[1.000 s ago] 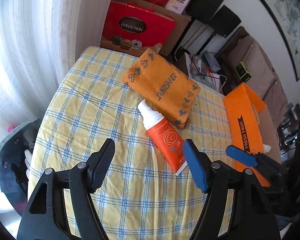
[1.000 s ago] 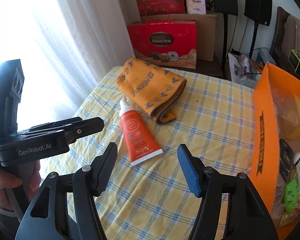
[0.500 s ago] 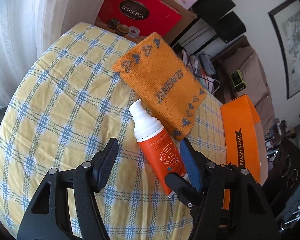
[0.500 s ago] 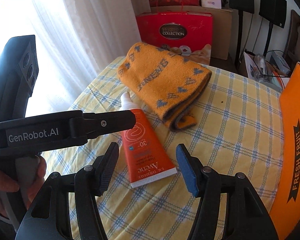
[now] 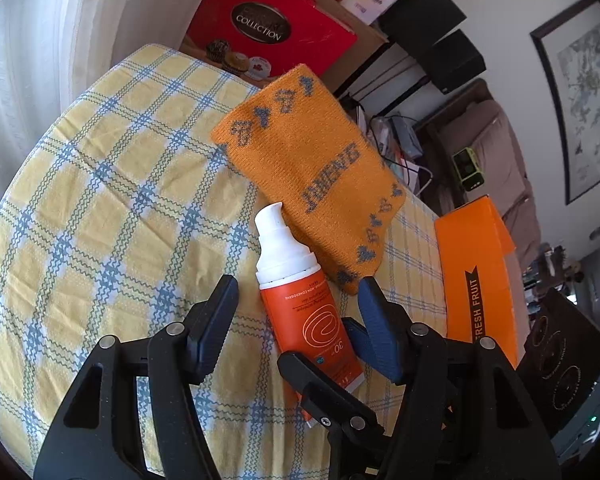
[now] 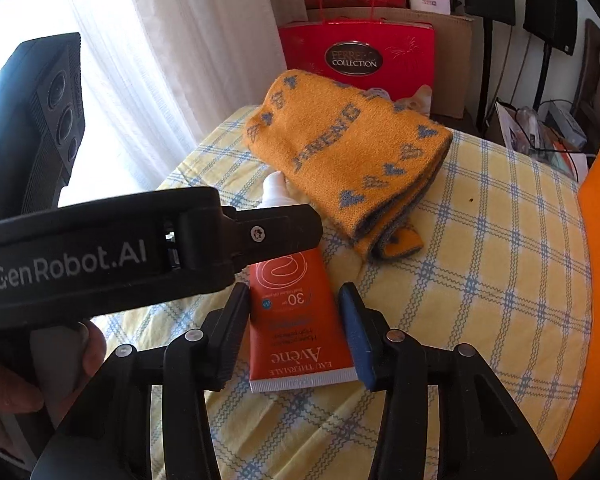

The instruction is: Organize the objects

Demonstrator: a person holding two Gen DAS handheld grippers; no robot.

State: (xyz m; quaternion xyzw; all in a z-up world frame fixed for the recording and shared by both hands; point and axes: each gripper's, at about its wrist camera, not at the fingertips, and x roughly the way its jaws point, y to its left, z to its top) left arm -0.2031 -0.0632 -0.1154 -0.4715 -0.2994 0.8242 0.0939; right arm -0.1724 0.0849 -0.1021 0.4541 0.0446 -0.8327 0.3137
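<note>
Both grippers (left (image 5: 296,300), right (image 6: 296,312)) gape around the smooth orange tube (image 6: 296,320), gripping nothing.

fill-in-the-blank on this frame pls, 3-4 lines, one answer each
1. The right gripper straddles the crimped end of the orange ____.
2. The tube has a ____ pump cap.
3. The folded orange towel lies at the tube's ____ end.
4. The orange box reads FRESH ____.

Missing words: tube; white; cap; FRUIT
</note>
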